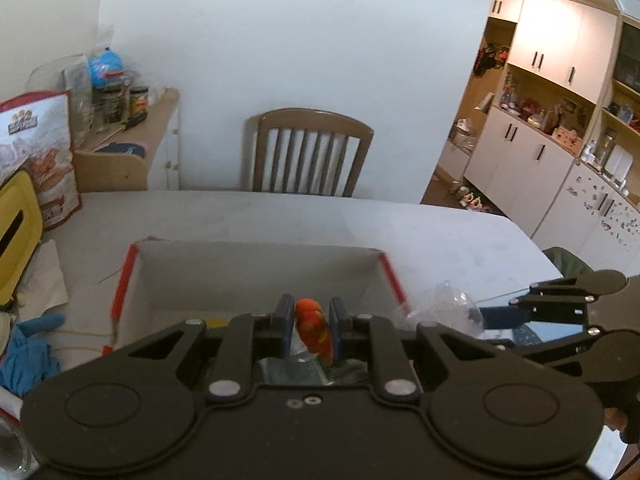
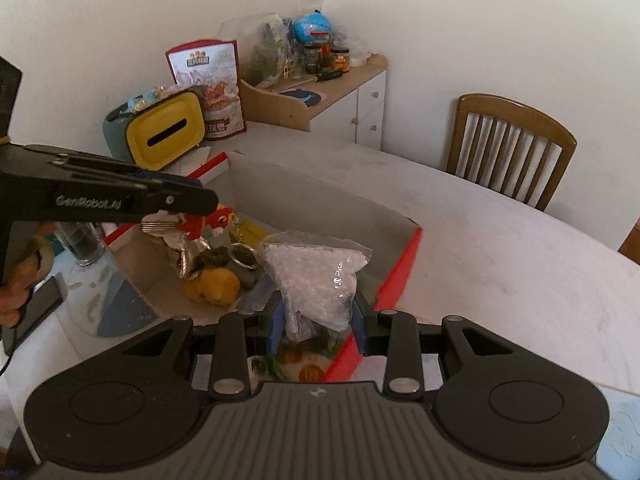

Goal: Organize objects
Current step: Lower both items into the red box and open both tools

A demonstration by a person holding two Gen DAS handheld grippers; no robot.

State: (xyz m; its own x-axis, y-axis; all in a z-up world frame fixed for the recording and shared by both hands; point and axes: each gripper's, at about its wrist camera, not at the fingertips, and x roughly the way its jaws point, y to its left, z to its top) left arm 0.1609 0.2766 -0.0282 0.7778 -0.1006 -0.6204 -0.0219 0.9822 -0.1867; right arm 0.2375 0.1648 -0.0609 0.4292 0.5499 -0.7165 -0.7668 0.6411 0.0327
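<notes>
Over the open box (image 1: 256, 268) on the worktop (image 1: 440, 232), the left tongs (image 1: 309, 330) are clamped on a red-orange fish toy (image 1: 314, 330), its lower end hidden behind the tongs' body, long axis roughly upright. The right tongs (image 2: 318, 326) pinch a clear bag of white pellets (image 2: 320, 276), standing upright at the box's near edge.

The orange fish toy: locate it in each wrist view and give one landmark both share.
Left wrist: fish toy low centre, clamped between the left gripper fingers, over the box.
Right wrist: fish toy left of centre, under the left gripper's tip, above the box.
Shared landmark: wooden chair.
</notes>
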